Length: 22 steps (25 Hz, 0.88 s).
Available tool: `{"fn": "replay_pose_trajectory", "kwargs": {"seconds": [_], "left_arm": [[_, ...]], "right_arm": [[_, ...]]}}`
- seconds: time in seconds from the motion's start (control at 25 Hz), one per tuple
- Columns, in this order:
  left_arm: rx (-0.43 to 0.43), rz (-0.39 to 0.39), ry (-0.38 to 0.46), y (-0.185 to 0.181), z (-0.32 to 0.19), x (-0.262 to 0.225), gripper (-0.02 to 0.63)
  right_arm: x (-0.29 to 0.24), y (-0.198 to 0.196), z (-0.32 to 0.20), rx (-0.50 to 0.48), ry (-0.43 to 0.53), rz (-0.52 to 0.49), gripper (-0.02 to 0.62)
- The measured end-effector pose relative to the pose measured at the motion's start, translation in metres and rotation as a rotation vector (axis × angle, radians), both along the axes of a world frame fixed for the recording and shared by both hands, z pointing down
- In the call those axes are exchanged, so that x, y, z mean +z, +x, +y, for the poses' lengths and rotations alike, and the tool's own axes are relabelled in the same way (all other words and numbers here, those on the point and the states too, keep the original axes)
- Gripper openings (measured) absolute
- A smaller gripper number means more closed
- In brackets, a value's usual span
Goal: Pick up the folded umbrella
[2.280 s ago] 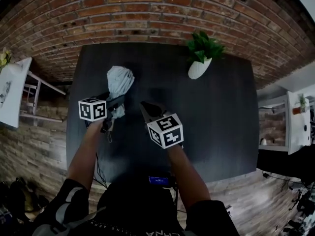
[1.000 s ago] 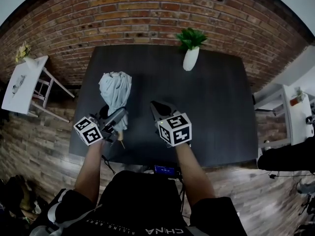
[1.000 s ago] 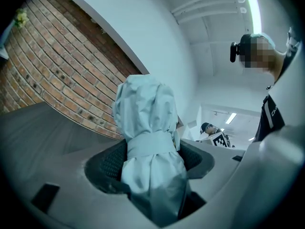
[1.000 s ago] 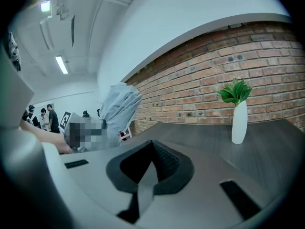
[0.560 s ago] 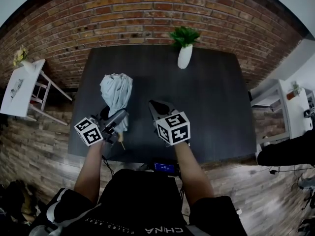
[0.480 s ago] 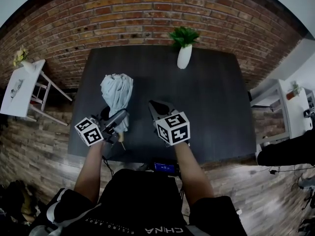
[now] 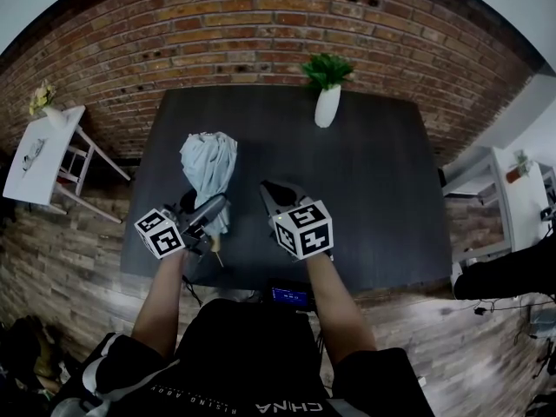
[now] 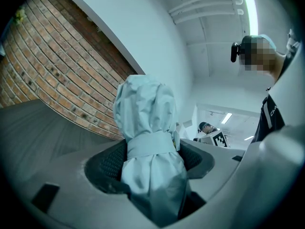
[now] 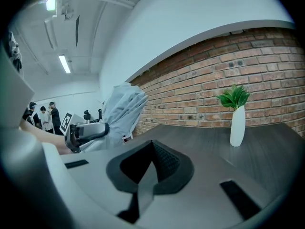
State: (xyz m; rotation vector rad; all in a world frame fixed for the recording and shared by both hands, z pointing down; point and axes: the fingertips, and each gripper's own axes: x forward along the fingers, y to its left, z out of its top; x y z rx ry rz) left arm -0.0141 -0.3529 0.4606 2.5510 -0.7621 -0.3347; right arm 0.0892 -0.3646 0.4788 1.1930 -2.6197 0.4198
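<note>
The folded umbrella [image 7: 208, 159] is pale blue-grey cloth bound with a strap, and a wooden handle tip [image 7: 217, 258] pokes out toward me. My left gripper [image 7: 211, 208] is shut on it at the strap, pads pressing on both sides of the bundle [image 8: 150, 123]. The right gripper view shows the umbrella [image 9: 121, 106] held up off the dark table [image 7: 373, 198], with the left gripper [image 9: 88, 131] around it. My right gripper [image 7: 271, 189] hovers just to the right of it, jaws closed together and nothing between them [image 9: 153, 151].
A white vase with a green plant [image 7: 327, 102] stands at the table's far edge, in front of the brick wall [image 7: 261, 24]. A white side table [image 7: 39, 146] stands to the left. People are visible far off in the room [image 9: 43, 116].
Since the oldest frame my left gripper and the umbrella have come back toward the table's near edge. Over the last second both grippers hold nearly still.
</note>
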Motion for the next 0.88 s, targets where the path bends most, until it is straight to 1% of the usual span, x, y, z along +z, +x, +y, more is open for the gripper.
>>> {"fn": "replay_pose_trajectory", "kwargs": {"seconds": [0.32, 0.88], "left_arm": [[-0.009, 0.002, -0.004, 0.0004, -0.0030, -0.0006, 0.308], [0.005, -0.009, 0.005, 0.0044, -0.0053, 0.0044, 0.308]], "right_arm": [[-0.0024, 0.0003, -0.0026, -0.007, 0.001, -0.006, 0.008], [-0.0008, 0.0046, -0.0029, 0.002, -0.001, -0.016, 0.008]]}}
